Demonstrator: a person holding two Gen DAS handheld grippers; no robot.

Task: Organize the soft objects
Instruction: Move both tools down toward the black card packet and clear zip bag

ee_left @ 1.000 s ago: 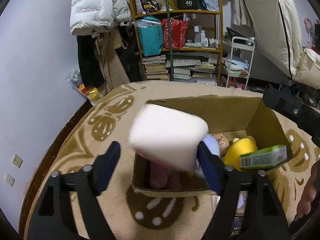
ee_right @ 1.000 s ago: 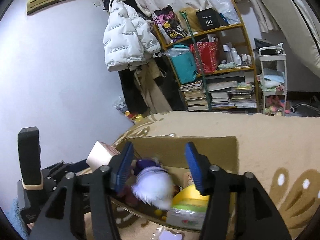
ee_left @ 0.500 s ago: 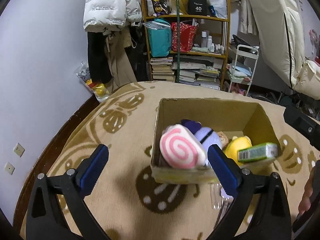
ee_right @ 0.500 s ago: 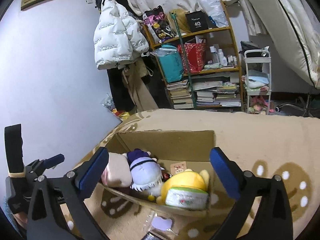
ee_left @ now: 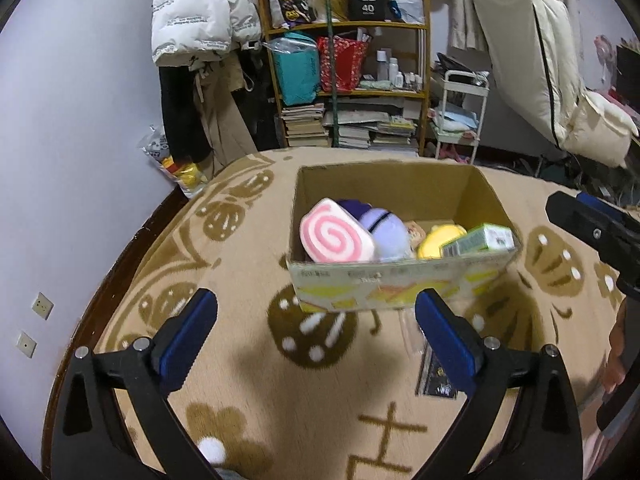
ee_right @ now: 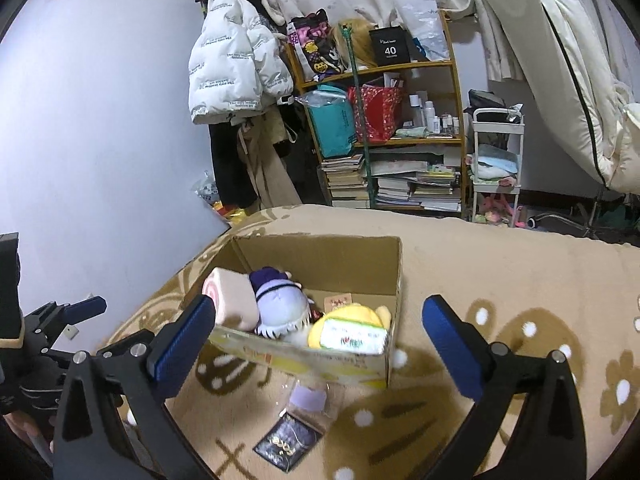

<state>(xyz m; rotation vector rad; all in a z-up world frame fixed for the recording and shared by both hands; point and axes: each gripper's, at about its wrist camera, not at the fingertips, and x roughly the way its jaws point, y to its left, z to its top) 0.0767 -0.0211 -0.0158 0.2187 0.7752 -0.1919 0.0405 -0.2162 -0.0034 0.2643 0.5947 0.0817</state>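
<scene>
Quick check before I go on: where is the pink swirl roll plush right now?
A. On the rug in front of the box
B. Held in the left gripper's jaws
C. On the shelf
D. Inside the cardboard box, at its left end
D: the pink swirl roll plush sits inside the cardboard box beside the purple plush, and the left gripper is open and empty.

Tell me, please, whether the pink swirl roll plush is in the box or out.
In: the pink swirl roll plush rests inside the cardboard box, against its left wall.
</scene>
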